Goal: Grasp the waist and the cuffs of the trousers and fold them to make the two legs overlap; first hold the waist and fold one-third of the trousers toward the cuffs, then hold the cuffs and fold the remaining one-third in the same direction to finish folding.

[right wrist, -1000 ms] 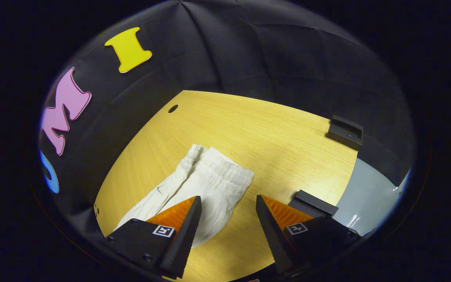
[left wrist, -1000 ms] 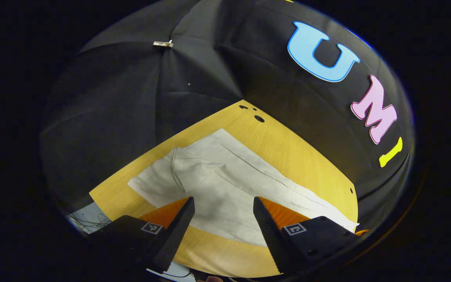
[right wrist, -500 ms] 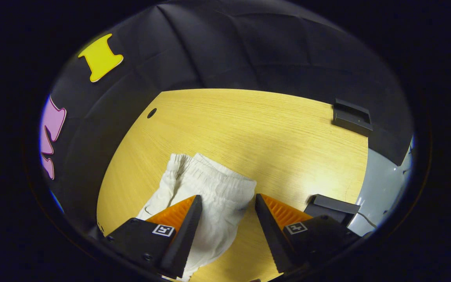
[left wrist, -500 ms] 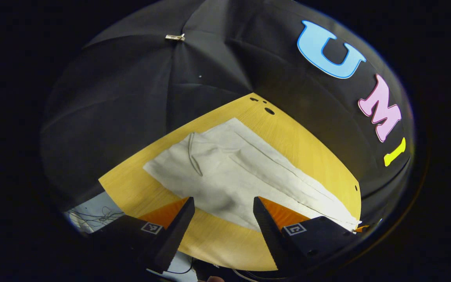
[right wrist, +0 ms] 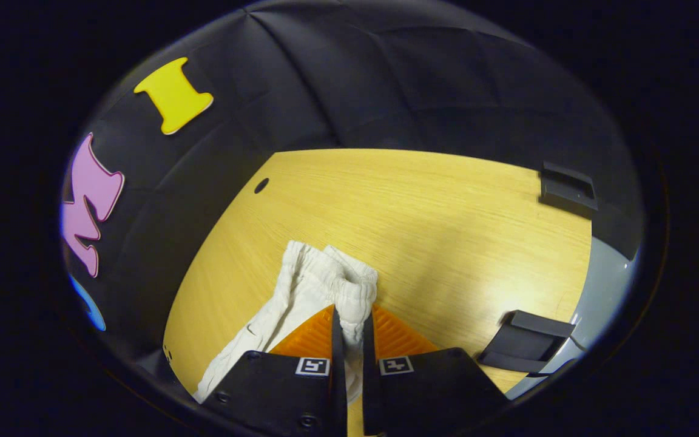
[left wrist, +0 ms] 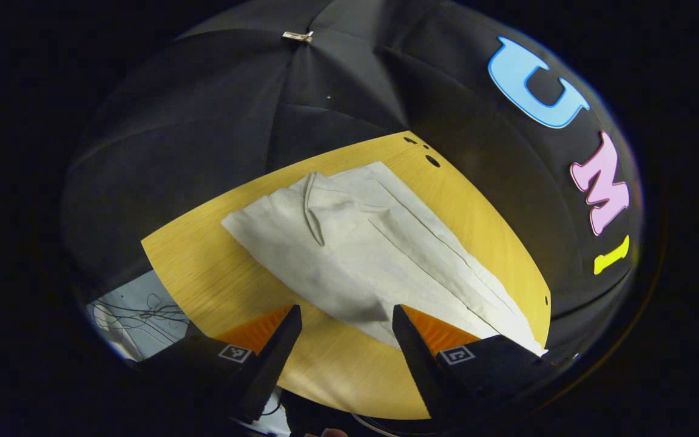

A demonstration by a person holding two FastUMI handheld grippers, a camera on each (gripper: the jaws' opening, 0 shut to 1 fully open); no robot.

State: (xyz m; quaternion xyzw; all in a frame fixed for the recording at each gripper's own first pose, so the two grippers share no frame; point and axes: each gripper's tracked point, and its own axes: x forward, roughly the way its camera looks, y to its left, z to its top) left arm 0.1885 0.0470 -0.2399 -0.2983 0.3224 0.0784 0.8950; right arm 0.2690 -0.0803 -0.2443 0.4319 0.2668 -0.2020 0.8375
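Observation:
White trousers (left wrist: 374, 255) lie flat on the wooden table (left wrist: 216, 273), legs side by side, cuffs at the far left end in the left gripper view. My left gripper (left wrist: 344, 325) hangs open above the near edge of one leg, nothing between its fingers. In the right gripper view the elastic waist (right wrist: 331, 276) of the trousers is bunched up, and my right gripper (right wrist: 349, 321) is shut on the waistband, both fingers pressing the gathered cloth.
A black bracket (right wrist: 568, 188) sits at the table's far right edge and another black block (right wrist: 525, 346) near its front right corner. Small holes (left wrist: 431, 161) mark the table's far corner. Grey floor with cables (left wrist: 143, 309) lies beyond the left edge.
My right gripper has closed on the waistband, bunching it. My left gripper has drawn back slightly and stays open over the leg.

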